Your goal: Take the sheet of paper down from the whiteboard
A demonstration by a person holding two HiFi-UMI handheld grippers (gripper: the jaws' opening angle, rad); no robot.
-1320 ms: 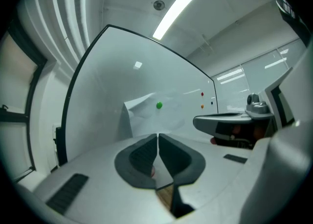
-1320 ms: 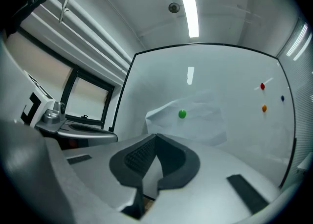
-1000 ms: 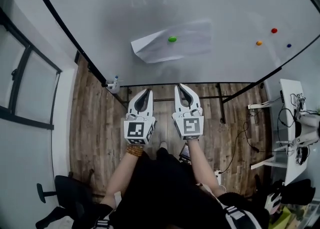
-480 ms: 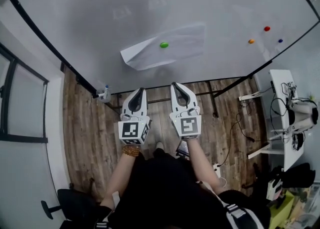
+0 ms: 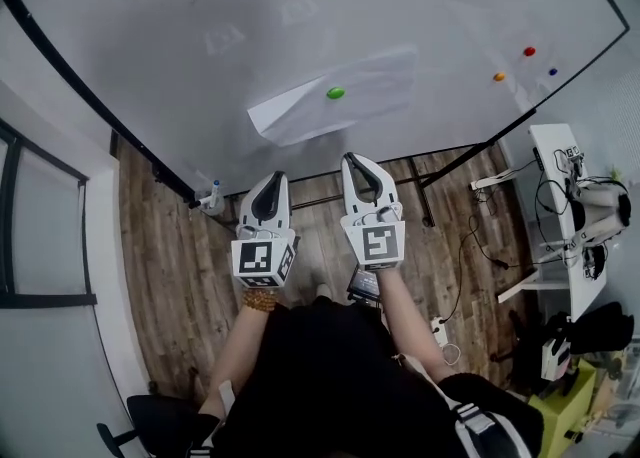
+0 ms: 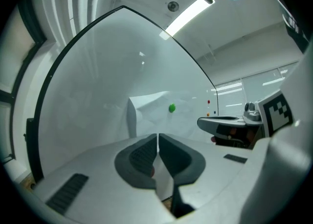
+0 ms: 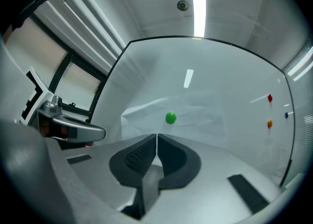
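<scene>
Two tools side by side, left gripper (image 5: 271, 181) and right gripper (image 5: 357, 163), jaws together, empty, short of whiteboard (image 5: 180, 26); paper (image 5: 375, 96) near its lower edge under green magnet (image 5: 336, 93).

One whiteboard (image 5: 150, 26), one sheet of paper (image 5: 375, 96), four magnets (image 5: 335, 93) and two hand-held grippers, left (image 5: 272, 178) and right (image 5: 352, 158).

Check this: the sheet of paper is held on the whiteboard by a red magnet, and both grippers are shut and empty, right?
Not red: the head view shows a green magnet holding the sheet of paper on the whiteboard. The left gripper and right gripper are indeed shut and empty.
</scene>
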